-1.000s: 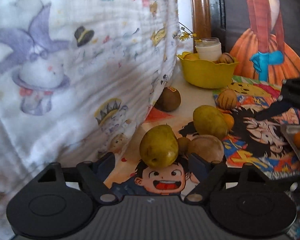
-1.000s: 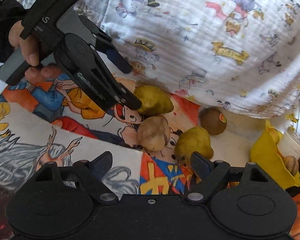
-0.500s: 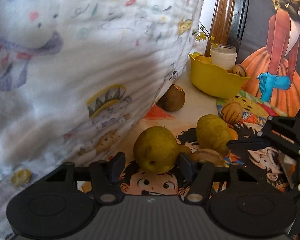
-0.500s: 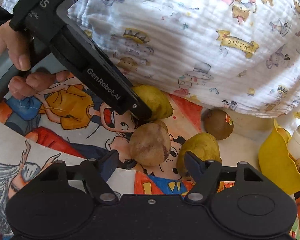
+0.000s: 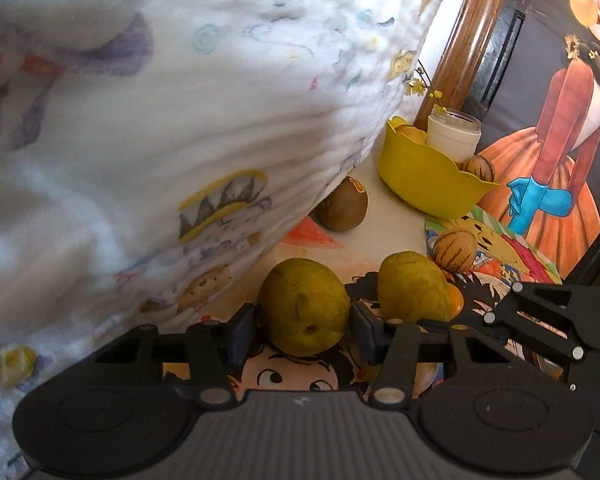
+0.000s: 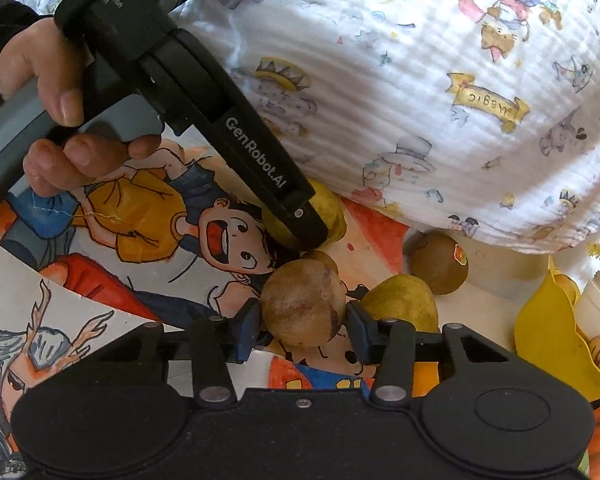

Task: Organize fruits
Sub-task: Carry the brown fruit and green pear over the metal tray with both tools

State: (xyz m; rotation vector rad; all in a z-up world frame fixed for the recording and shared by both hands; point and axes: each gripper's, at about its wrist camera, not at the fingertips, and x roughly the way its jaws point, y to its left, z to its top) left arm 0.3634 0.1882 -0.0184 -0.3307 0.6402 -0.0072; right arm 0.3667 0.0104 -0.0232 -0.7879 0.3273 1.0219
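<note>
On the cartoon-printed surface, below the white printed cloth, both claws have narrowed since a second ago. Left claw is closing on a green-yellow pear; right claw is closing on a brown mottled round fruit, pads touching.

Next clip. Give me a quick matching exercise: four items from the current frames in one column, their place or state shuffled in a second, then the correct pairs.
Things
1. green-yellow pear
2. round tan-brown fruit
3. brown kiwi with a sticker
4. striped brown nut

Places
A. between the right tool's closing fingers
B. in the yellow plastic bowl
C. between the left tool's closing fingers
D. at the white printed cloth's edge

Pairs: 1-C, 2-A, 3-D, 4-B
</note>
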